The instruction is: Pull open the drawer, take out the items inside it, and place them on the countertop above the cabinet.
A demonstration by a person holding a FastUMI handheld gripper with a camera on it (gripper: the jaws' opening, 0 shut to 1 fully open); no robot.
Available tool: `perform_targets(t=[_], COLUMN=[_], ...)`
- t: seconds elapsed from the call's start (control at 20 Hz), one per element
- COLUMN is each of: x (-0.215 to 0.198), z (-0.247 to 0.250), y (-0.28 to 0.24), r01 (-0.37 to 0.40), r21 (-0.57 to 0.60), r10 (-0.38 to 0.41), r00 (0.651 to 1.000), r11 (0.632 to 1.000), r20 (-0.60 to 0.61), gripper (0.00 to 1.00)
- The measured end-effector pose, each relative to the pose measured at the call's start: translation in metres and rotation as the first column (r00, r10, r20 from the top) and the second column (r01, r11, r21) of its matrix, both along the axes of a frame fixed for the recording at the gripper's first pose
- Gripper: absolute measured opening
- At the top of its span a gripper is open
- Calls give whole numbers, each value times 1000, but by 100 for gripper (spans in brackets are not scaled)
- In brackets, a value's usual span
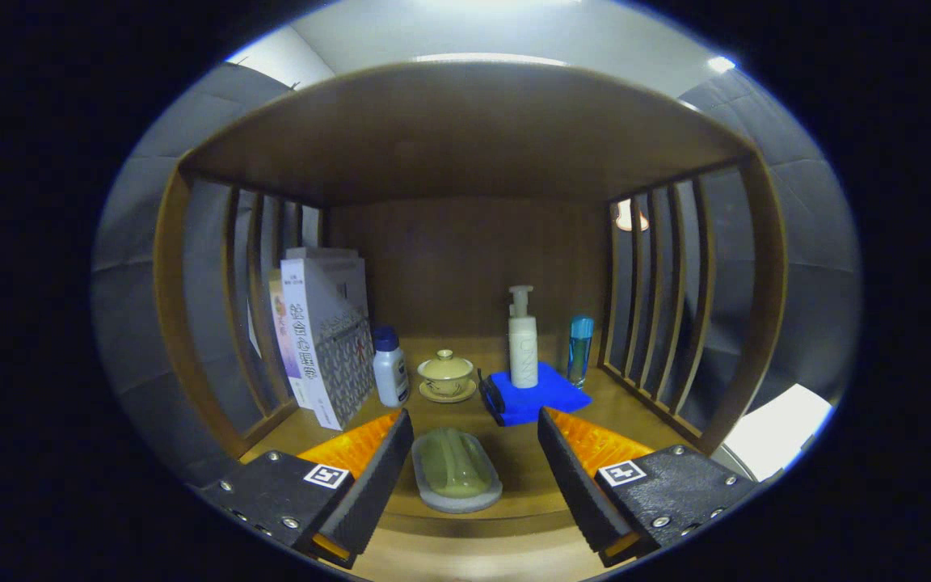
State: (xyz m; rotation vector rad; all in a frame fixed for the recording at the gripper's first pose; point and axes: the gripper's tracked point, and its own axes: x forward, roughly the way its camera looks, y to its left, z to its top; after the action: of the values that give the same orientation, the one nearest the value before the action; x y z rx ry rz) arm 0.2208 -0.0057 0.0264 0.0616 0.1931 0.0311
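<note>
On the countertop [514, 453], the gripper [473, 440] gapes wide around a soap dish [456, 473], untouched.

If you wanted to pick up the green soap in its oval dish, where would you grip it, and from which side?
Grip the dish across its short width, coming straight in from the front. Its long axis runs away from the open gripper, so its fingers already flank both long sides. The soap itself looks rounded and slippery, so I'd take the dish rim.

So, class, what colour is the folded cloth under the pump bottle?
Bright blue cloth, seen in the gripper view.
</note>
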Motion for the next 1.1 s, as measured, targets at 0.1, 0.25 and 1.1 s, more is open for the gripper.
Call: perform_targets(t=[0.1,0.25,1.1], x=[-20,-43,-144], z=[3,2,-61], y=[0,9,11], r01=[1,-14,-11], r21=[-13,-19,-14], r10=[-1,15,12], r00=[1000,999,992], r11=[1000,1000,1000], r20=[28,53,122], gripper=[96,96,96])
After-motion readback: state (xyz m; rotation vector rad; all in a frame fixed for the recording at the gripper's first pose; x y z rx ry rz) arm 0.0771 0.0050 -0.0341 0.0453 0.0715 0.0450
